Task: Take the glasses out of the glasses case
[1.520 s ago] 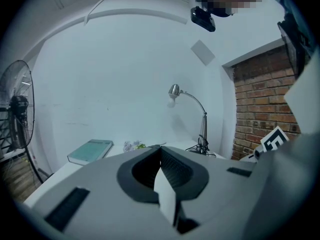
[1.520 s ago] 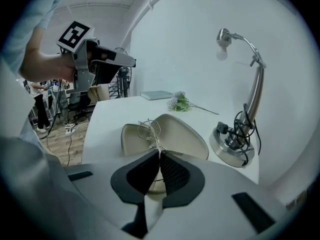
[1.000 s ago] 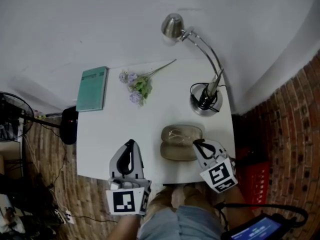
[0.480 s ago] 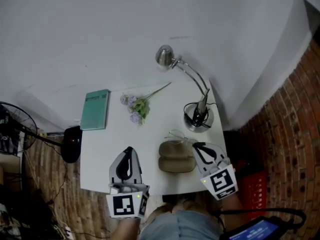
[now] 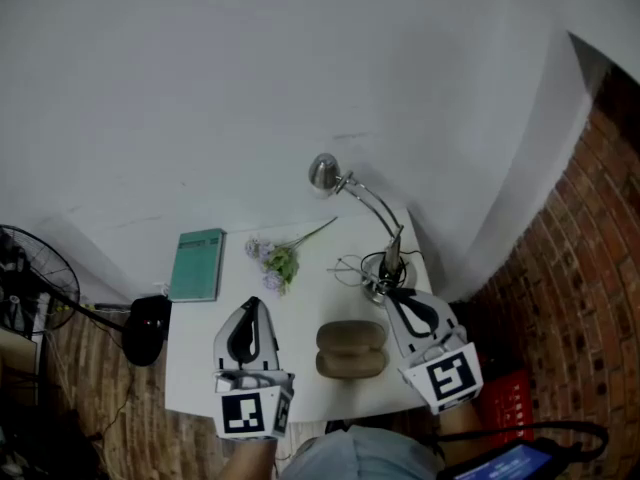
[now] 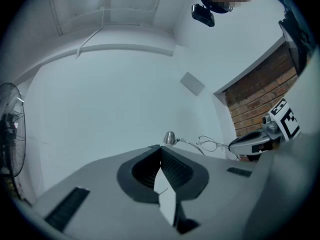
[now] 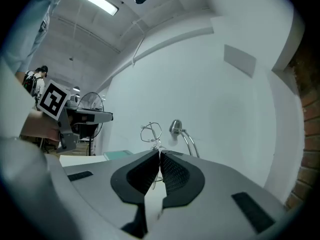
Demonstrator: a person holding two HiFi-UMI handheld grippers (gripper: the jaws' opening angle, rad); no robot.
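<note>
The tan glasses case (image 5: pixel 350 348) lies open and empty on the white table (image 5: pixel 200 358), near its front edge. My right gripper (image 5: pixel 390 293) is shut on a temple of the thin wire glasses (image 5: pixel 352 266) and holds them in the air above the table, beyond the case. In the right gripper view the glasses (image 7: pixel 151 131) stick up from the shut jaws of the right gripper (image 7: pixel 160 154). My left gripper (image 5: pixel 252 306) hovers left of the case, shut with nothing in it. The left gripper (image 6: pixel 160 148) points level, and its view shows the glasses (image 6: pixel 210 144) off to the right.
A silver desk lamp (image 5: pixel 323 171) stands at the table's back right, its base (image 5: pixel 380 286) close behind the right gripper. A teal book (image 5: pixel 198 264) and a sprig of purple flowers (image 5: pixel 272 260) lie at the back. A fan (image 5: pixel 30 268) stands left; brick wall (image 5: pixel 590 268) right.
Both grippers have risen. The right one has lifted the glasses out of the case and carried them up toward the lamp. The table now looks smaller and farther off.
</note>
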